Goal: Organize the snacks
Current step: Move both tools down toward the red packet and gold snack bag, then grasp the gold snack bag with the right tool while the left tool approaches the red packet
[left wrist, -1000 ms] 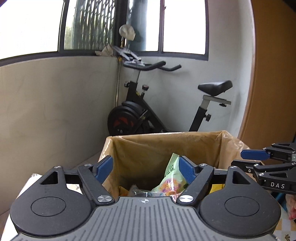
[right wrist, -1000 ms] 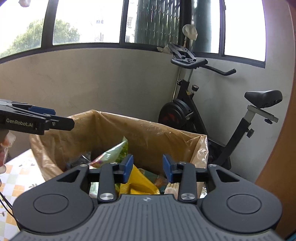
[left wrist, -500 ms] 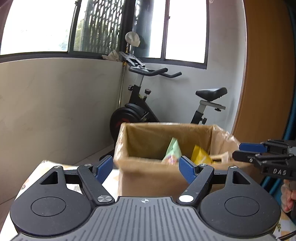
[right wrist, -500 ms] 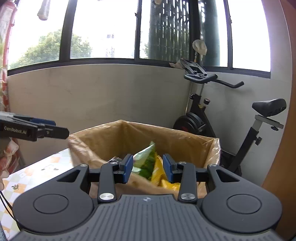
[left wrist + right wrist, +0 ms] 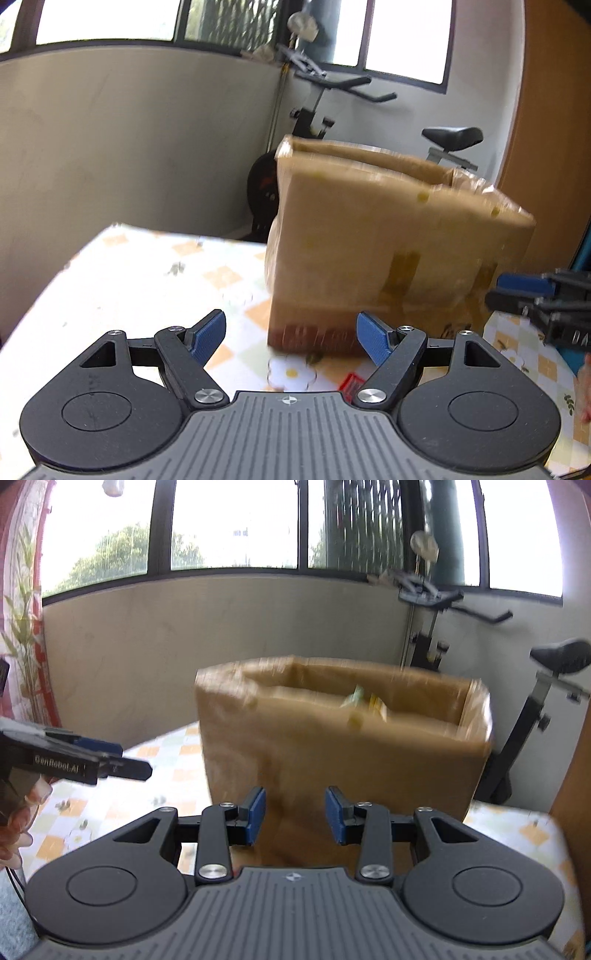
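Note:
A brown cardboard box [image 5: 391, 251] lined with a plastic bag stands on the patterned tablecloth [image 5: 147, 280]. In the right wrist view the box [image 5: 343, 746] shows green and yellow snack packets [image 5: 364, 701] poking above its near rim. My left gripper [image 5: 291, 338] is open with nothing between its blue pads, low over the table just in front of the box. My right gripper [image 5: 295, 816] is open too, narrower, empty, facing the box wall. A small red packet [image 5: 352, 382] lies on the cloth under the left gripper. Each gripper shows at the edge of the other's view.
An exercise bike [image 5: 546, 686] stands behind the table by the grey wall and windows. A wooden panel [image 5: 554, 129] rises on the right. A hand [image 5: 18, 823] holds the left gripper. The table's edge [image 5: 44, 295] runs near the wall on the left.
Both grippers have pulled back from above the box and sunk lower. The box's inside was in view before; now its outer wall and the tablecloth show. Neither opening has changed.

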Demonstrator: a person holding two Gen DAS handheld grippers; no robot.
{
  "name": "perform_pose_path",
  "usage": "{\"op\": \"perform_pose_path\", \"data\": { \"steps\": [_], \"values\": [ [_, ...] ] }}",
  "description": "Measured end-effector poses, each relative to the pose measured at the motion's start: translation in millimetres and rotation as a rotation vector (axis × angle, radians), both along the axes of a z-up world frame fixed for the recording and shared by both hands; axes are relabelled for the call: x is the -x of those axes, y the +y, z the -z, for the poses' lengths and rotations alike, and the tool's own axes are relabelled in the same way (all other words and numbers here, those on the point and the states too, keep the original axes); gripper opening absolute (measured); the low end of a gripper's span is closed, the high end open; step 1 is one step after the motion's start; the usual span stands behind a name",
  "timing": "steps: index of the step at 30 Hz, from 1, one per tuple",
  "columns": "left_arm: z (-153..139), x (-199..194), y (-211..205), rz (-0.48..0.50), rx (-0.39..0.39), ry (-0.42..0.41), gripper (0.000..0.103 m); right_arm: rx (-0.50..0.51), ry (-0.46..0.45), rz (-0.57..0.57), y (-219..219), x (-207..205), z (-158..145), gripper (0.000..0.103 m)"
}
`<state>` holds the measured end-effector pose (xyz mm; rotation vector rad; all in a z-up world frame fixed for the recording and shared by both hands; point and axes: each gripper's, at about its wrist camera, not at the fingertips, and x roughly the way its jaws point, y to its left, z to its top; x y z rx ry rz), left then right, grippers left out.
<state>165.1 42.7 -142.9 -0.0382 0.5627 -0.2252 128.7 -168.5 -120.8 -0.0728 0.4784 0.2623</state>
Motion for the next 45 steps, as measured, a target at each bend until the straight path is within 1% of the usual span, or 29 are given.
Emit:
{"op": "perform_pose_path", "data": {
  "steps": [6, 8, 10, 11, 12, 14, 16, 19, 21, 22, 24, 25, 26, 27, 29, 31, 33, 37, 40, 42, 45],
  "values": [
    [23, 6, -1, -0.014, 0.007, 0.060, 0.080, -0.016, 0.120, -0.008, 7, 8, 40, 0.039],
    [31, 10, -3, -0.012, 0.005, 0.075, 0.080, -0.017, 0.161, -0.019, 10, 9, 51, 0.043],
    [36, 12, -4, -0.012, 0.007, 0.089, 0.080, -0.015, 0.194, -0.037, 12, 8, 62, 0.051],
    [39, 13, -5, -0.013, 0.009, 0.097, 0.080, -0.010, 0.211, -0.050, 14, 6, 67, 0.053],
    [42, 16, -5, -0.015, 0.010, 0.103, 0.080, -0.003, 0.228, -0.066, 17, 4, 72, 0.057],
    [48, 19, -5, -0.018, 0.011, 0.113, 0.080, 0.022, 0.257, -0.100, 22, 2, 84, 0.059],
    [50, 22, -5, -0.022, 0.011, 0.122, 0.080, 0.055, 0.277, -0.132, 28, 1, 95, 0.068],
    [55, 23, -5, -0.029, 0.011, 0.137, 0.080, 0.098, 0.301, -0.161, 36, -2, 110, 0.073],
    [57, 24, -4, -0.034, 0.009, 0.148, 0.080, 0.105, 0.320, -0.165, 37, -4, 120, 0.075],
    [59, 24, -3, -0.036, 0.008, 0.153, 0.080, 0.098, 0.310, -0.162, 36, -4, 121, 0.076],
    [62, 24, -3, -0.039, 0.007, 0.162, 0.080, 0.078, 0.312, -0.166, 34, -5, 122, 0.077],
    [63, 24, -3, -0.041, 0.006, 0.167, 0.080, 0.072, 0.309, -0.174, 33, -5, 121, 0.075],
    [64, 23, -4, -0.043, 0.006, 0.172, 0.080, 0.073, 0.300, -0.183, 33, -4, 121, 0.066],
    [66, 23, -4, -0.044, 0.005, 0.177, 0.080, 0.083, 0.294, -0.187, 33, -3, 120, 0.059],
    [68, 22, -4, -0.045, 0.005, 0.185, 0.080, 0.075, 0.291, -0.199, 30, -3, 118, 0.058],
    [71, 21, -4, -0.046, 0.010, 0.195, 0.080, 0.070, 0.295, -0.182, 25, -2, 117, 0.057],
    [73, 18, -5, -0.041, 0.016, 0.206, 0.080, 0.065, 0.275, -0.138, 18, 1, 113, 0.057],
    [78, 12, -11, -0.027, 0.009, 0.233, 0.080, 0.011, 0.245, -0.034, -9, 3, 111, 0.057],
    [81, 7, -19, -0.006, 0.019, 0.261, 0.080, -0.005, 0.245, 0.047, -28, 0, 113, 0.057],
    [83, 6, -26, 0.009, 0.019, 0.273, 0.080, -0.009, 0.241, 0.064, -33, 0, 114, 0.057],
    [88, 4, -38, 0.046, 0.028, 0.306, 0.078, -0.008, 0.233, 0.061, -34, 3, 118, 0.057]
  ]
}}
